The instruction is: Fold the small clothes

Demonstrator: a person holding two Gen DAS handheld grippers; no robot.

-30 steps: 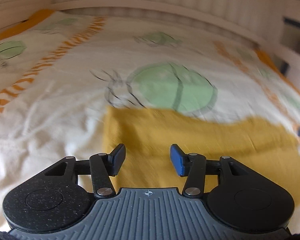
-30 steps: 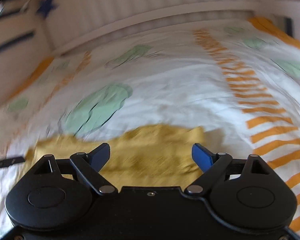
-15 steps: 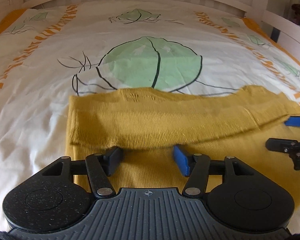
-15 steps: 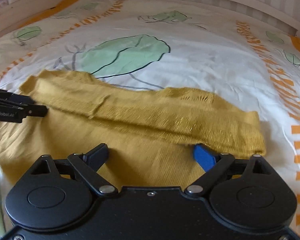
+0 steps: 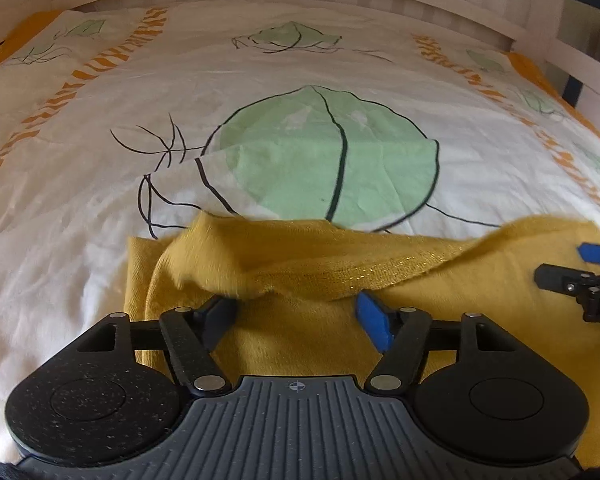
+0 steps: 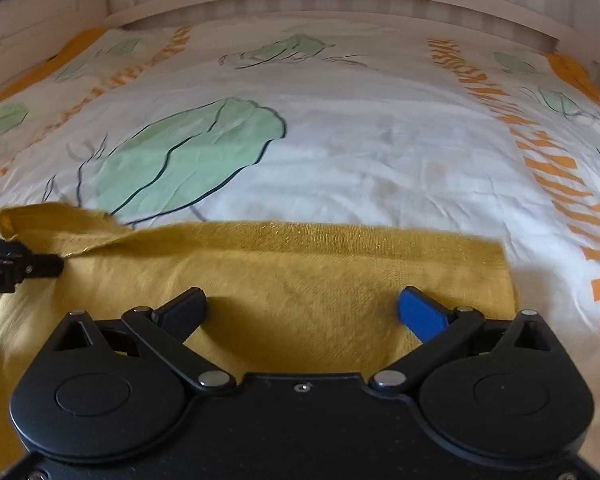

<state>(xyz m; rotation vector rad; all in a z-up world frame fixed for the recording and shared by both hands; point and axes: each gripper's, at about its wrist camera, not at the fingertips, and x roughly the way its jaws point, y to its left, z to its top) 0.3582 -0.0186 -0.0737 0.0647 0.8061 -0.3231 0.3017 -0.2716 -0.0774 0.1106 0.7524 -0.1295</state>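
Both sets of fingers have spread wider since the earlier frame, and the folded-over band of the yellow garment [image 5: 320,264] has dropped onto the layer beneath, rumpled at its left end. Left gripper [image 5: 296,316]: fingers [image 5: 374,322] are opening, with nothing pinched; the loose fold edge lies just ahead of the tips, cloth below and between them. Right gripper [image 6: 302,312]: fingers [image 6: 420,314] are opening and stand very wide, nothing pressed between the pads, only flat yellow cloth beneath. In the left wrist view the right gripper's tips show at the right edge over the garment.

Yellow garment [image 6: 300,272] lies spread on the bed, its far edge straight on the right and raised into a pucker on the left. Bedspread [image 5: 300,92] is white with green leaf prints and orange striped bands. White bed frame [image 6: 340,0] closes the far side.
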